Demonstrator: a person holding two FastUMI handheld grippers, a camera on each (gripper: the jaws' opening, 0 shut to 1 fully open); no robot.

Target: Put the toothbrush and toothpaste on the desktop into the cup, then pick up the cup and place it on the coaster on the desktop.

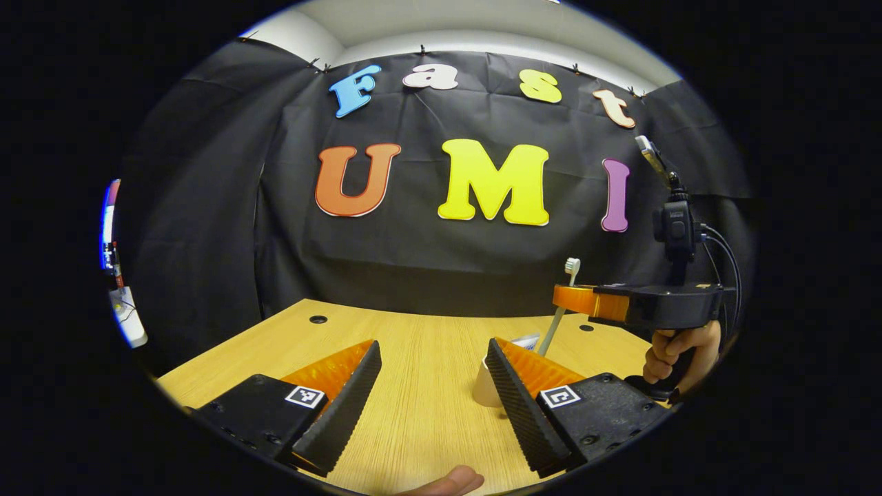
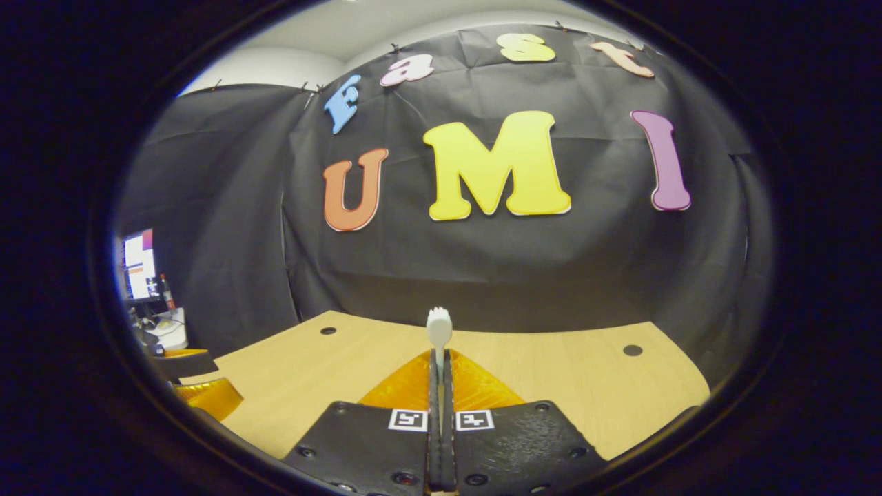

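A: Two grippers are up, and your right gripper (image 2: pixel 441 386) has its fingers pressed tight on the toothbrush (image 2: pixel 439 329). The bristle end sticks up past the fingertips.

B: And your left gripper (image 1: pixel 434 375)?

A: It is wide open and holds nothing. It hangs low over the worktop (image 1: pixel 427 406).

B: Where is the cup (image 1: pixel 484 386)?

A: In the left gripper view, it stands on the worktop, tucked just behind the left gripper's right finger. The toothbrush leans above it, with its lower end hidden down by the cup. Something pale shows by the rim; I cannot tell if it is the toothpaste.

B: So which step is this?

A: I think you are on the toothbrush step. I cannot tell if the brush is inside the cup already. If it is not, lower it straight into the mouth, then let go gently so the cup stays upright.
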